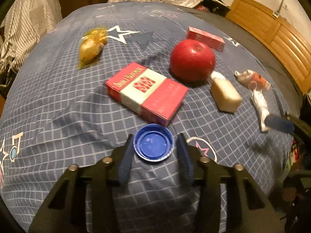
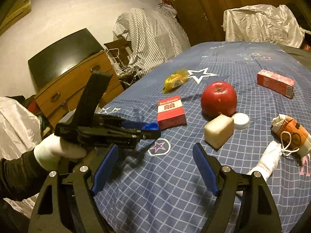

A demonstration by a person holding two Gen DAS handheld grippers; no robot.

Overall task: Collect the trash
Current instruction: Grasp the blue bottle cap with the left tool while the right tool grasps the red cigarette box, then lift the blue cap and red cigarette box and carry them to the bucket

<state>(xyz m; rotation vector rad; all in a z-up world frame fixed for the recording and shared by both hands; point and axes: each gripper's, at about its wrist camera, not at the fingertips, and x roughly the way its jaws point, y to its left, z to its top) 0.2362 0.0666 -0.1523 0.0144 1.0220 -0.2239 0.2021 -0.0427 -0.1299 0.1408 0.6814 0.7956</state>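
The left claw (image 1: 154, 145) has its blue ribbed pads snug around a round blue plastic bottle cap (image 1: 153, 142), hollow side up, on the checked blue bedspread (image 1: 58, 101) just in front of a glossy red and white cardboard box (image 1: 145, 91) lying flat with its long side running diagonally. The right claw (image 2: 155, 167) is gaping wide with nothing in it, near a pale waxy block (image 2: 218, 131) and a shiny red apple (image 2: 218, 99).

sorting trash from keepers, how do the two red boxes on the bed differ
The near red box is wide and flat, with a pale band across its lid; the far red box is slim, long and plain red. The near one lies by the left gripper; the far one beyond the apple. Both lie flat.
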